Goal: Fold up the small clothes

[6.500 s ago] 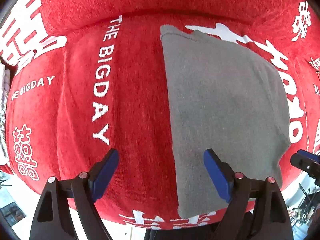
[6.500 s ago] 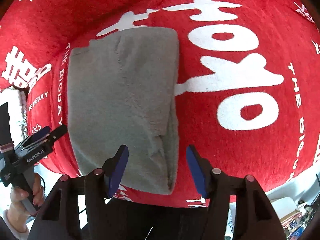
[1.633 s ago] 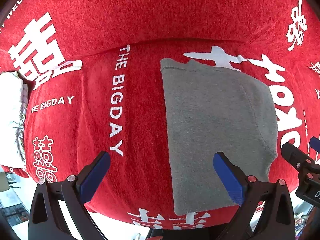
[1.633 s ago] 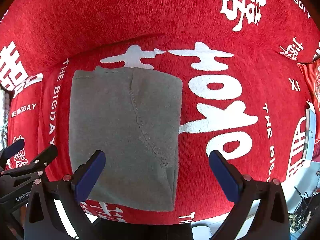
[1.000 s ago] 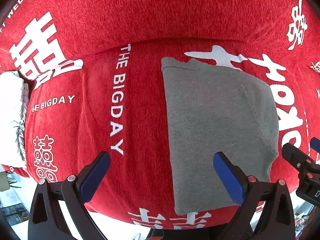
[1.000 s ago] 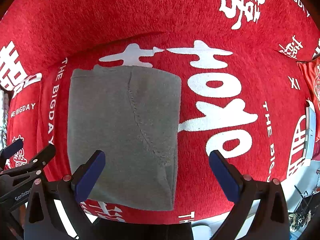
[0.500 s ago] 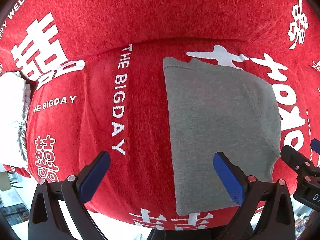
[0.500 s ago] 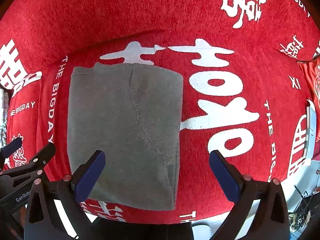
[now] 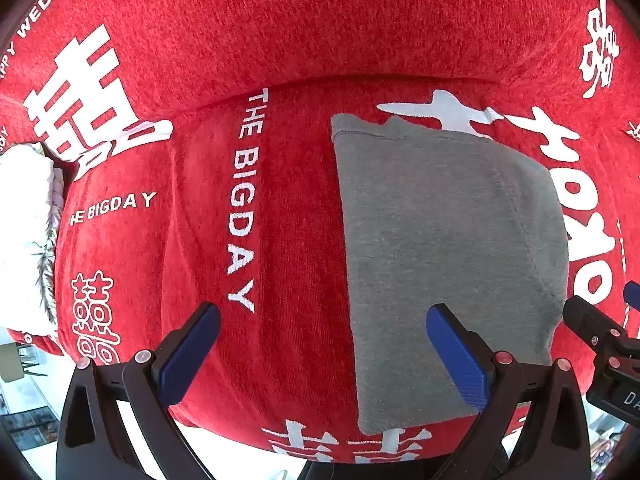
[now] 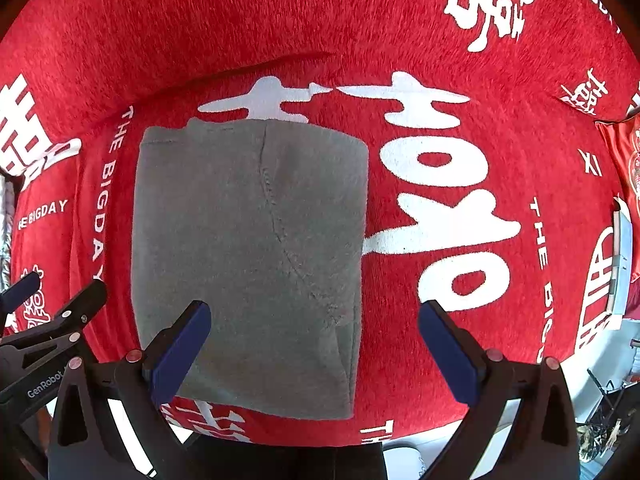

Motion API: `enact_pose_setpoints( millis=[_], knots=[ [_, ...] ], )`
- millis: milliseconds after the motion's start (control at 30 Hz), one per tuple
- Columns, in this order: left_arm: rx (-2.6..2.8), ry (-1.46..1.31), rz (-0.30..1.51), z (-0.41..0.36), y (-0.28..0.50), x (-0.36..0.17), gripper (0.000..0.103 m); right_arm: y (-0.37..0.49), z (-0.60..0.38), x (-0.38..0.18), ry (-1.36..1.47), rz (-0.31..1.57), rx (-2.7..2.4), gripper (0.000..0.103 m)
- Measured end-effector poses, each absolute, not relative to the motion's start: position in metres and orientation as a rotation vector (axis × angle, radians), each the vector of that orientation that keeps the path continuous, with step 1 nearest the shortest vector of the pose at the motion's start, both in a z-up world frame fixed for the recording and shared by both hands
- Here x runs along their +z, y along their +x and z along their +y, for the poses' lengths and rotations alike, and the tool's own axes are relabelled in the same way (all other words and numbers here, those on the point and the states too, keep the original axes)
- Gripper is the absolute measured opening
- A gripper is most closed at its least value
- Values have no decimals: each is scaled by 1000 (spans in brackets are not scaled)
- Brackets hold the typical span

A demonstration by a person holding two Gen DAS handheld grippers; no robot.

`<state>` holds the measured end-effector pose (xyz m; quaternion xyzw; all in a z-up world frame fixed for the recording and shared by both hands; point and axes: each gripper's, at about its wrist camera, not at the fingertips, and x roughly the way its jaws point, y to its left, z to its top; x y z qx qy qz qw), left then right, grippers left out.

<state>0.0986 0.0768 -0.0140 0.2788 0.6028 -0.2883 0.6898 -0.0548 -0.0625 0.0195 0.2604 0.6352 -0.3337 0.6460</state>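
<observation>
A grey garment (image 9: 444,248) lies folded into a flat rectangle on the red cover (image 9: 280,240); it also shows in the right wrist view (image 10: 248,248). My left gripper (image 9: 322,344) is open and empty, held above the garment's near left edge. My right gripper (image 10: 312,340) is open and empty, above the garment's near right edge. Each gripper shows at the edge of the other's view: the right one (image 9: 600,340) and the left one (image 10: 44,320).
The red cover (image 10: 460,208) with white lettering spreads over the seat and rises into a backrest (image 9: 320,20). A white fringed cloth (image 9: 24,220) lies at the far left. Floor and clutter (image 10: 600,420) show past the near edge.
Over the last 6.5 seconds both grippers opened wide and pulled back from the garment. In the last second there is only a slight drift; the garment lies still.
</observation>
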Motion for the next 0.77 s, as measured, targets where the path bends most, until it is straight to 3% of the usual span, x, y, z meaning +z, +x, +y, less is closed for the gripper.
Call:
enact_pose_setpoints(
  millis=[767],
  knots=[
    [-677,610,1362,79,105,-23,103,-56,-57,11,581,1466,-784,103]
  ],
)
